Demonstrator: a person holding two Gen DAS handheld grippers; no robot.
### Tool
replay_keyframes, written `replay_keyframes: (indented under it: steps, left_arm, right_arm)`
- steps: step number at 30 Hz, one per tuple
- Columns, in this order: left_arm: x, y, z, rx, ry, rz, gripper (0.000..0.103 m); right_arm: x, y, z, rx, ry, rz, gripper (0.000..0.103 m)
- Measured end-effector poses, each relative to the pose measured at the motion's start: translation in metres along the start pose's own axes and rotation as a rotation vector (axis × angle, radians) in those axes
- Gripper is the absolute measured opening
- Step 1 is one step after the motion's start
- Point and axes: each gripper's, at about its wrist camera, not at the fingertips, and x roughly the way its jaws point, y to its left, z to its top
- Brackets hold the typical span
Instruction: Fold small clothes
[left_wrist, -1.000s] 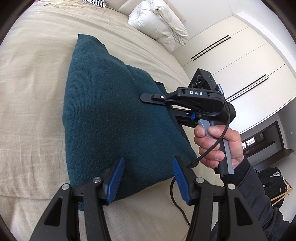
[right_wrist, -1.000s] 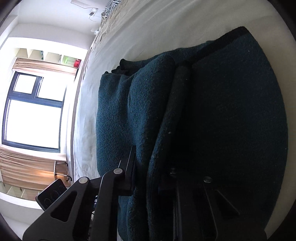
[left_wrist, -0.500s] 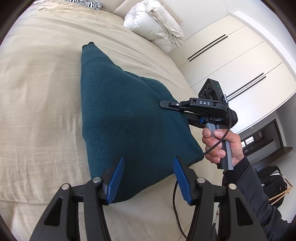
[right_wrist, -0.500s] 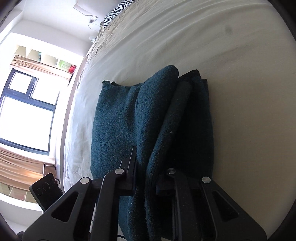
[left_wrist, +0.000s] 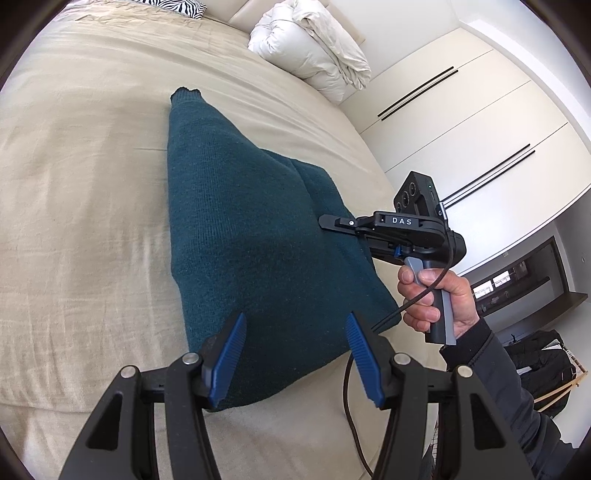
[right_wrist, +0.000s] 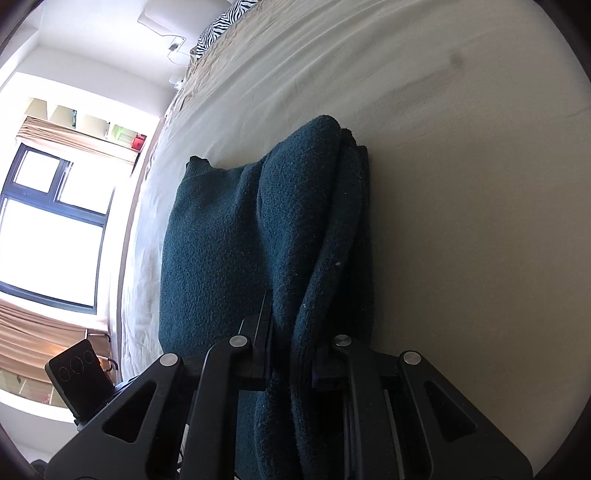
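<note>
A dark teal knitted garment (left_wrist: 251, 240) lies folded on the beige bed (left_wrist: 74, 184), narrowing to a point at its far end. My left gripper (left_wrist: 295, 317) hovers open over the garment's near edge, and its blue pads (left_wrist: 227, 354) hold nothing. A hand holds my right gripper (left_wrist: 327, 221) at the garment's right side, shut on the fabric there. In the right wrist view the garment (right_wrist: 221, 258) runs away from me, and a thick doubled fold of it is pinched in my right gripper (right_wrist: 291, 328).
A white bundled duvet (left_wrist: 314, 44) and a zebra-print pillow (left_wrist: 173, 5) lie at the head of the bed. White wardrobe doors (left_wrist: 461, 129) stand to the right, with a black bag (left_wrist: 535, 354) on the floor. A bright window (right_wrist: 48, 240) is across the room.
The right gripper has moved right with the fabric in it. The wide flap seen beside it has drawn in to a narrow doubled fold. The left gripper has stayed open over the near edge.
</note>
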Motion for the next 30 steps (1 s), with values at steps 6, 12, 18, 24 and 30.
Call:
replay_keyframes:
  steps: [6,12,18,24,30]
  left_arm:
    - [-0.002,-0.005,0.000,0.013,0.003,0.004,0.059]
    - [-0.006,-0.007,0.010,0.034,-0.009,0.023,0.059]
    - [0.002,-0.024,0.043,0.109,-0.034,0.051,0.060]
    - [0.045,-0.017,0.078,0.114,-0.005,0.097,0.060]
    - [0.066,-0.001,0.079,0.092,0.009,0.094,0.058]
  right_arm:
    - [0.015,-0.025,0.004,0.073,0.017,0.076,0.014]
    - [-0.024,-0.030,-0.007,0.110,-0.088,0.040,0.018]
    - [-0.064,-0.003,-0.034,0.040,-0.181,0.167,0.018]
    - [-0.029,-0.005,-0.055,0.027,-0.063,0.223,0.018]
    - [-0.019,-0.052,-0.073,0.121,-0.080,0.307,0.014]
